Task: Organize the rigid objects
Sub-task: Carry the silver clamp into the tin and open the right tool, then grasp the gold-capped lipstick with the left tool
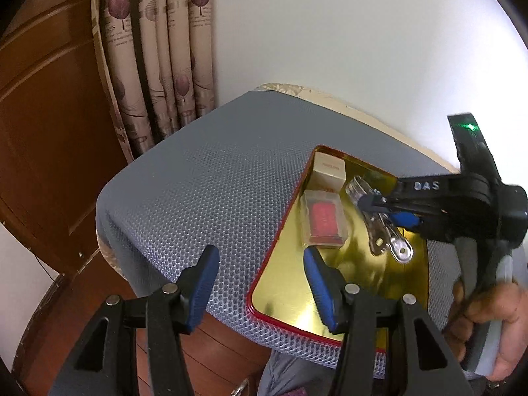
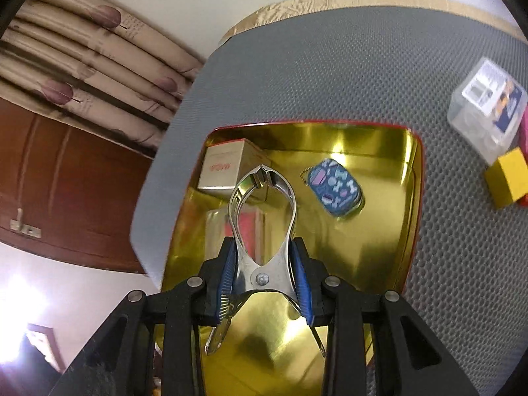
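A gold tray with a red rim (image 1: pixel 297 297) (image 2: pixel 363 247) lies on the grey mesh table top (image 1: pixel 198 191). My right gripper (image 2: pixel 264 267) (image 1: pixel 384 211) is shut on a steel spring clip (image 2: pixel 260 198) (image 1: pixel 376 231) and holds it just over the tray. In the tray are a beige box (image 1: pixel 330 168) (image 2: pixel 224 171), a clear case with a red insert (image 1: pixel 325 222) and a blue patterned tin (image 2: pixel 336 186). At the tray's near left corner, my left gripper (image 1: pixel 260 288) stands open with nothing between its fingers.
Right of the tray on the table are a clear plastic box (image 2: pixel 485 105) and a yellow block (image 2: pixel 508 181). A person's hand (image 1: pixel 488 316) holds the right gripper's handle. Curtains (image 1: pixel 158 66) and a wooden door (image 1: pixel 49 132) stand beyond the table's left edge.
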`<state>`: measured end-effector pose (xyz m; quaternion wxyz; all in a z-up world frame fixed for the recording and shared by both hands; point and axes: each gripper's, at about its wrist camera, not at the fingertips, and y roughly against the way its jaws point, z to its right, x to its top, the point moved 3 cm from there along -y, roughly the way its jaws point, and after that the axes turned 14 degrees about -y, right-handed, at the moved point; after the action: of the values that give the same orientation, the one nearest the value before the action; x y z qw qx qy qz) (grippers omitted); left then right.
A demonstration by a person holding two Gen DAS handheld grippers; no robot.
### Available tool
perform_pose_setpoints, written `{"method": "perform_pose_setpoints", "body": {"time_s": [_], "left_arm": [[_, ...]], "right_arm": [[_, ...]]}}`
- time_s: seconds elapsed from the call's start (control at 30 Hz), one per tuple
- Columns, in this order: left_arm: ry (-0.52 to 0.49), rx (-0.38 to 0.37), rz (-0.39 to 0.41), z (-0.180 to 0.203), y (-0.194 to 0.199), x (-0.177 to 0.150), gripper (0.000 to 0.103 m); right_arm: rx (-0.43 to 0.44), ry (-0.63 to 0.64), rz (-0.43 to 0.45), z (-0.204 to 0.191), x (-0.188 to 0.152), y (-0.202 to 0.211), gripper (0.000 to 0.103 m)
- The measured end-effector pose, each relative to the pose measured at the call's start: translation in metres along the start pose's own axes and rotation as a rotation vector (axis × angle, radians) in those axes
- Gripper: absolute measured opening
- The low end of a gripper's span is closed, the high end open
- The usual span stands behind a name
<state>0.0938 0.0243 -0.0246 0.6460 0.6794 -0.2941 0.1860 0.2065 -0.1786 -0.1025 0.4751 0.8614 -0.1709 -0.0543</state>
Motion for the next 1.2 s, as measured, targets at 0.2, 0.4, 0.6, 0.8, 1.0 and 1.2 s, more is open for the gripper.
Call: {"method": "perform_pose_setpoints", "body": {"time_s": [0.2,0.4,0.6,0.8,1.0,1.2], "left_arm": [[0.009,-0.019,-0.042,0.001,-0.009,-0.005,0.054],[0.011,0.0,-0.034,-0.001,-0.01,-0.005,0.055],[0.017,-0.012,-0.046,0.001,-0.01,-0.008,0.055],[-0.035,-0.035,0.004,0.016,0.005,-0.005,0.054],[-0.154,-0.225,0.003,0.077,0.026,0.001,0.056],[-0.331,-0.434,-0.092,0.187,0.02,0.015,0.057]], "right_arm": [[-0.023,0.017,0.023,-0.004,0.005,-0.004,0.033],[0.125,0.027,0.118,-0.001,-0.002,0.033,0.039],[-0.008,-0.024,0.413,0.094,-0.014,0.117,0.066],[-0.434,-0.078,0.602,0.222,-0.024,0.188,0.068],[-0.671,-0.185,0.68,0.33,-0.028,0.242,0.075],[-0.538,-0.346,0.671,0.384,-0.025,0.26,0.094]]}}
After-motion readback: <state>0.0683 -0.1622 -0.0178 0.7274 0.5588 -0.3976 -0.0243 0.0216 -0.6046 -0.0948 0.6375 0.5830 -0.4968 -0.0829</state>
